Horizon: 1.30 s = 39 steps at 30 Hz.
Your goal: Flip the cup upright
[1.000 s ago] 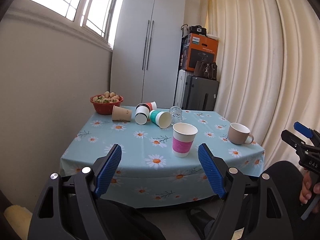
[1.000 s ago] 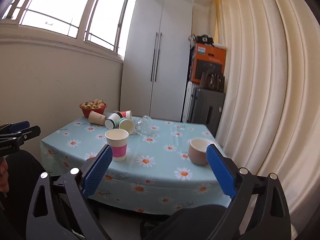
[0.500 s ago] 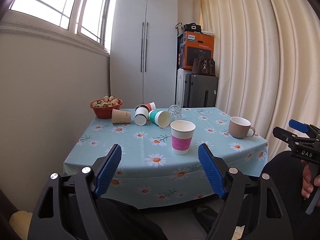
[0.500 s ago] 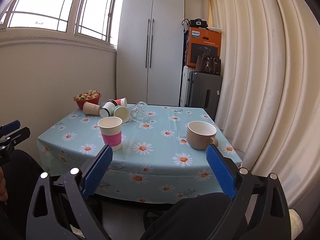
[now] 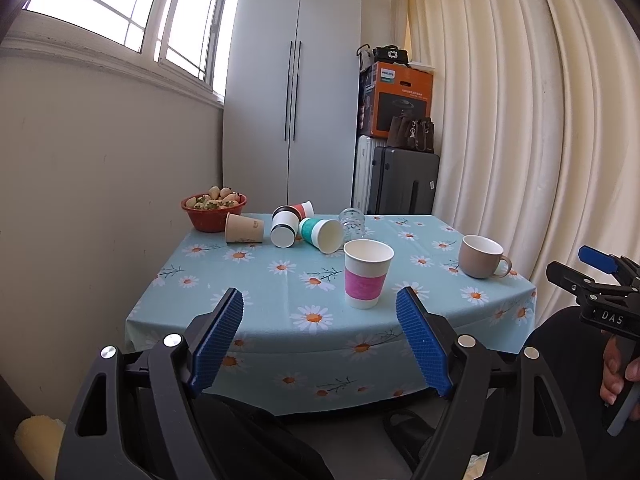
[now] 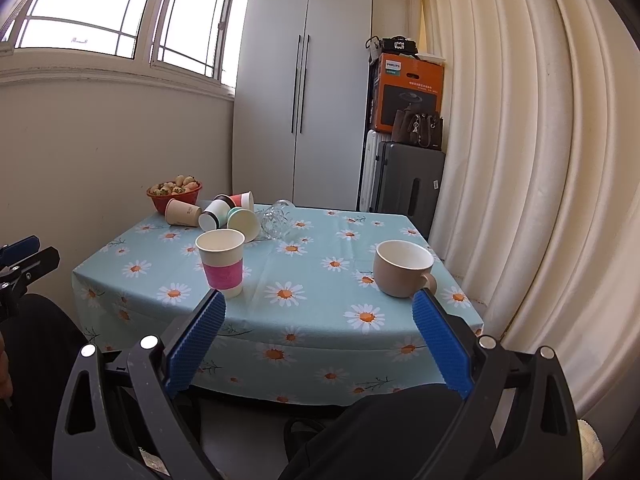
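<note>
Nearest the cameras, the left gripper [image 5: 320, 332] and the right gripper [image 6: 318, 340] both hang short of the tabletop [image 5: 304, 280] edge, each spread wide and holding nothing. Just past the edge stands a pink-banded paper cup [image 5: 367, 273], already mouth up, and to its right an upright beige mug [image 5: 480, 256] (neither seems to need attention). The work likely lies further back, where a teal cup [image 5: 322, 234], a black-banded cup [image 5: 285, 226], a tan cup [image 5: 243, 228], a red cup [image 5: 303, 209] and a clear glass [image 5: 352, 222] lie on their sides in a tight cluster beside a red bowl [image 5: 213, 216]. The teal cup looks the easiest to reach. I would approach around the pink-banded cup, close across the cup's wall gently so the paper does not crush, lift clear of its neighbours, then rotate it and set it down on open cloth.
</note>
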Available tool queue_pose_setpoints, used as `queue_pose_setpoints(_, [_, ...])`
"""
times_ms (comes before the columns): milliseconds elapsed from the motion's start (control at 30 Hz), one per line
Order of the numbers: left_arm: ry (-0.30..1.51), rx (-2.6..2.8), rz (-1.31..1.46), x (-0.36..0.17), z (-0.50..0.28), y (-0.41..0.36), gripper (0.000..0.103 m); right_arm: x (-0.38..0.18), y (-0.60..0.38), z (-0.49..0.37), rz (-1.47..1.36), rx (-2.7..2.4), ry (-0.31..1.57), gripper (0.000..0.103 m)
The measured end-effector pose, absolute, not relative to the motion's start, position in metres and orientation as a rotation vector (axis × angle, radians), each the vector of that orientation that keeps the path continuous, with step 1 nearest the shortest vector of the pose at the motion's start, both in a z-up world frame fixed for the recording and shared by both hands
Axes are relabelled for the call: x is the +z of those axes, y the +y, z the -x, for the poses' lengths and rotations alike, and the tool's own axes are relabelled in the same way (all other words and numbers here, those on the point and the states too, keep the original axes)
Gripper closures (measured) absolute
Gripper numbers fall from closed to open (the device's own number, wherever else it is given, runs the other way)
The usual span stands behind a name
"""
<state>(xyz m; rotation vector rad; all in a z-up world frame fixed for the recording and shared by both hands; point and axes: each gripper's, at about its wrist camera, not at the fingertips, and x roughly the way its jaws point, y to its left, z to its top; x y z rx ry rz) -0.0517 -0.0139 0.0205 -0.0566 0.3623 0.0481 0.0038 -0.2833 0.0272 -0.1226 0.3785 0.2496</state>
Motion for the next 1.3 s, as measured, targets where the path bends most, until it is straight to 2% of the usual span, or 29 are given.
queue_pose_setpoints(433, [0.372, 0.043, 0.055, 0.0192, 0.0507, -0.0149, 0.026, 0.0236, -0.2812, -0.0048, 0.125, 0.248, 0.382, 0.006])
queue_pose_setpoints(1300, [0.374, 0.045, 0.059, 0.0195, 0.0518, -0.0148, 0.026, 0.0212, -0.2802, -0.0059, 0.127, 0.249, 0.386, 0.006])
